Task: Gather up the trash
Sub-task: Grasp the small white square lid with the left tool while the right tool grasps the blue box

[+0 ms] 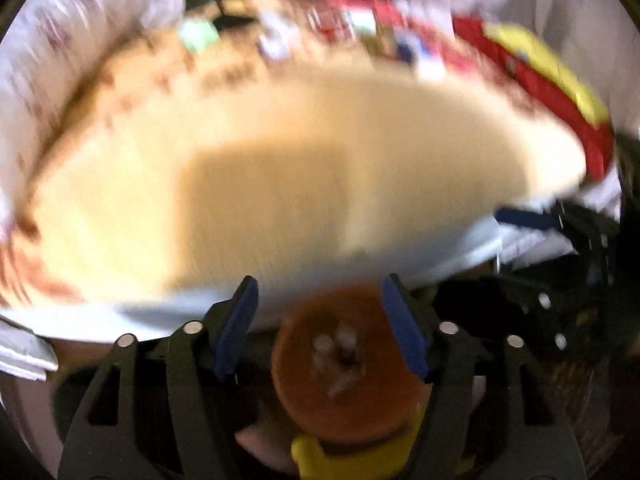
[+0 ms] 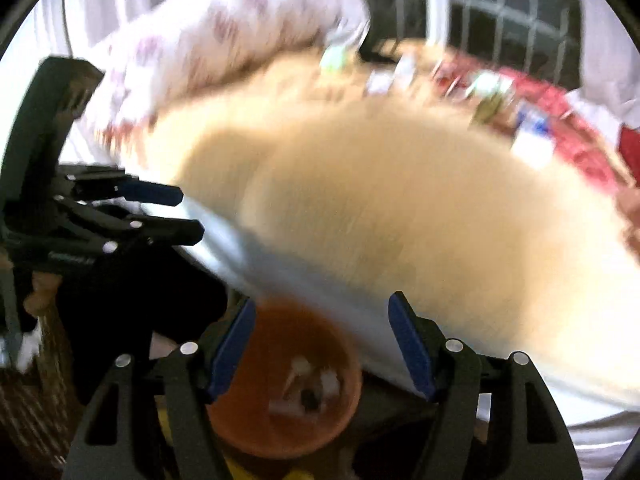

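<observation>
nearest the left wrist camera, the left gripper (image 1: pixel 320 320) is seen with its blue pads spread apart, nothing pressed between them. below the gap an orange bin (image 1: pixel 348 368) is seen, with pale scraps of trash (image 1: pixel 340 356) inside. the right gripper (image 2: pixel 322 344) is likewise held parted and empty over the same bin, beside the white table edge (image 2: pixel 320 280). beyond, the blurred cream tabletop (image 1: pixel 280 168) is spread, with red and yellow packets (image 1: pixel 540 68) at its far rim.
</observation>
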The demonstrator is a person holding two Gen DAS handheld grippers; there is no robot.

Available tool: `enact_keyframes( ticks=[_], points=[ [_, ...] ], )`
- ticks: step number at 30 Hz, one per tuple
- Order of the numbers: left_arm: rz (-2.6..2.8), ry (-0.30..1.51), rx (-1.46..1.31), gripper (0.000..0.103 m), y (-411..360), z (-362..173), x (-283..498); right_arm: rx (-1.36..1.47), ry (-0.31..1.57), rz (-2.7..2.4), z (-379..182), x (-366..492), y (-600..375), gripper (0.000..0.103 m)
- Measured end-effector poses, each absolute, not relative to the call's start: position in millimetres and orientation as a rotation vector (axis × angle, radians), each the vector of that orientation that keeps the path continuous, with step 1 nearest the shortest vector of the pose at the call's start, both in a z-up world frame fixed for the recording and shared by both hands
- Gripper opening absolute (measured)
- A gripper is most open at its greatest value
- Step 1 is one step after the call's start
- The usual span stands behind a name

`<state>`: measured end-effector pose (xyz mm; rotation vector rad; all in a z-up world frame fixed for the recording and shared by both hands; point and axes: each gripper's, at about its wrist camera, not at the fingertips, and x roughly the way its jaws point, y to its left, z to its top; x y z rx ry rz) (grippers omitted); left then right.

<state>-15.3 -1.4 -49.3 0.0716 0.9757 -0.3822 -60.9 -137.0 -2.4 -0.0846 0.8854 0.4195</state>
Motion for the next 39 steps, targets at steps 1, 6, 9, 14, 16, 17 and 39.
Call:
enact_keyframes(
  ticks=[1,6,9,14,16,17,39],
  points=[
    [-0.372,0.936,0.052,0.066,-0.6,-37.6,-5.5,-0.070,0.844,0.402,9.0,-54.7,-140.9,0.068],
    [-0.301,0.796,-0.012,0.070,-8.3,1.2,59.1,-0.042,0.685,0.303,49.5,-29.9,-162.7,0.069],
    [-0.274,0.770,-0.009,0.069,-21.6,0.2,97.7,-0.042,0.639,0.272,59.9,-21.0,-173.2,0.070],
    [-0.238,0.787,0.025,0.070,-44.8,-16.2,166.8,-0.021,0.614,0.250,61.0,-12.8,-186.2,0.074],
    [-0.227,0.809,0.043,0.070,-50.4,-24.0,190.5,-0.025,0.620,0.236,57.5,-9.2,-192.5,0.074],
    [-0.210,0.825,0.048,0.070,-52.1,-29.3,203.5,-0.025,0.621,0.224,55.8,-8.4,-196.3,0.074],
    [-0.203,0.849,-0.022,0.039,-39.5,-32.5,214.9,0.021,0.690,0.126,45.8,51.0,-239.0,0.074]
  ],
)
